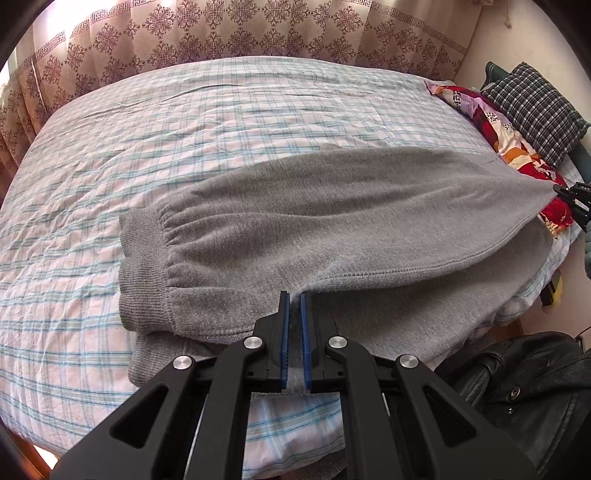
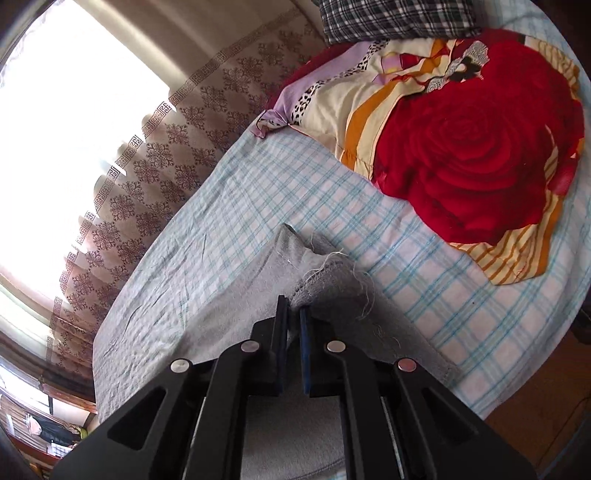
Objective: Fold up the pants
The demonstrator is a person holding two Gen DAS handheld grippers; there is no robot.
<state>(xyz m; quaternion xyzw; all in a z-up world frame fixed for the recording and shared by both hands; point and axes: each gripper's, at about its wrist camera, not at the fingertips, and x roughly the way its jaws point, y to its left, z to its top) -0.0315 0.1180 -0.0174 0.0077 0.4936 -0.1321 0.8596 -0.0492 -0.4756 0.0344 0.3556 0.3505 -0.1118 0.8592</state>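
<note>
Grey fleece pants (image 1: 332, 221) lie on the plaid bed sheet (image 1: 147, 147), ribbed cuffs to the left, one leg over the other. My left gripper (image 1: 294, 295) is shut on the near seam edge of the upper leg, which rises off the lower one. At the far right of the left wrist view my right gripper (image 1: 557, 189) pinches the pants' other end and pulls it to a point. In the right wrist view the right gripper (image 2: 294, 308) is shut on a frayed grey corner of the pants (image 2: 317, 273), lifted above the sheet.
A red rose-print quilt (image 2: 469, 155) and a dark checked pillow (image 1: 532, 107) lie at the bed's head. A black leather jacket (image 1: 517, 391) sits beside the bed at lower right. A patterned curtain (image 1: 221, 29) hangs behind the bed.
</note>
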